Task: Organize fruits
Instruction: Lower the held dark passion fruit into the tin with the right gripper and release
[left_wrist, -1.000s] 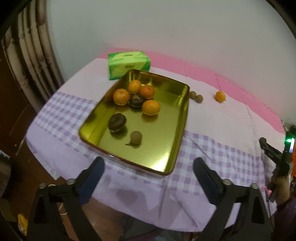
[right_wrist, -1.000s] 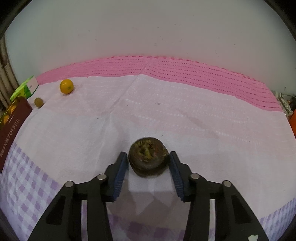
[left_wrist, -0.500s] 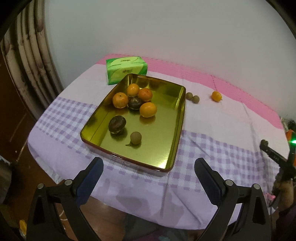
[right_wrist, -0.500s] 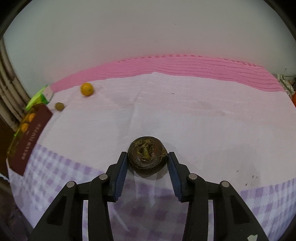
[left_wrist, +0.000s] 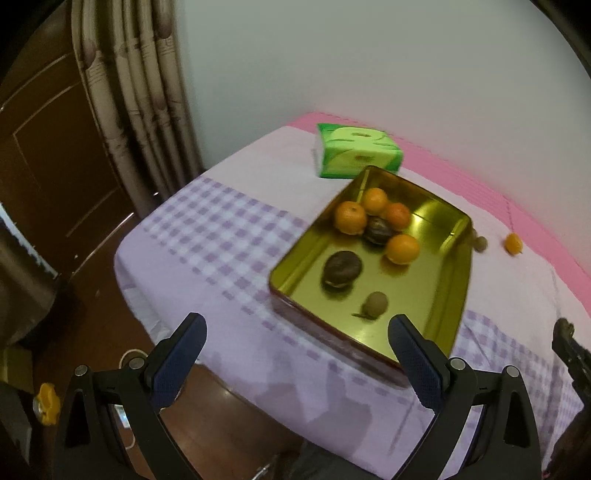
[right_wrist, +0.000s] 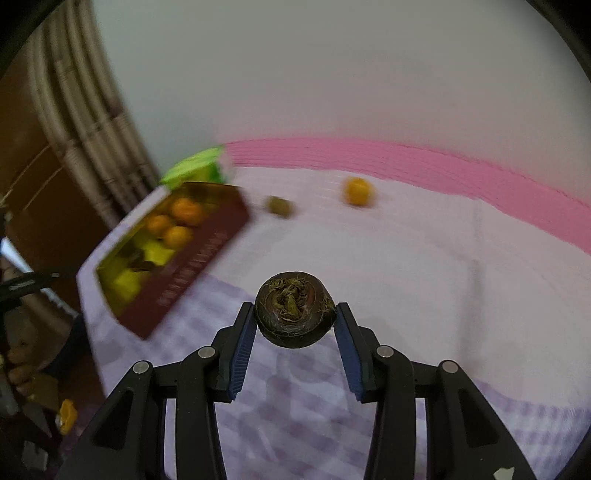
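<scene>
A gold tin tray (left_wrist: 448, 295) (right_wrist: 192, 269) on the checked cloth holds several oranges (left_wrist: 350, 217), two dark brown fruits (left_wrist: 341, 268) and a small brown one (left_wrist: 375, 304). My right gripper (right_wrist: 294, 319) is shut on a dark round fruit (right_wrist: 293, 314), held above the cloth to the right of the tray. My left gripper (left_wrist: 297, 354) stands wide open with nothing in it, above the table's near edge in front of the tray. A loose orange (left_wrist: 513, 243) (right_wrist: 357, 191) and a small brown fruit (left_wrist: 480, 243) (right_wrist: 279, 205) lie on the cloth beyond the tray.
A green tissue pack (left_wrist: 356, 155) (right_wrist: 195, 168) sits behind the tray near the wall. Curtains (left_wrist: 136, 99) and a brown door (left_wrist: 40, 155) stand left of the table. The table's edge (left_wrist: 184, 332) drops to the floor just under my left gripper.
My right gripper has lifted the dark fruit off the cloth and swung left, bringing the tray into its view. The left gripper has shifted left, so the tray sits further right.
</scene>
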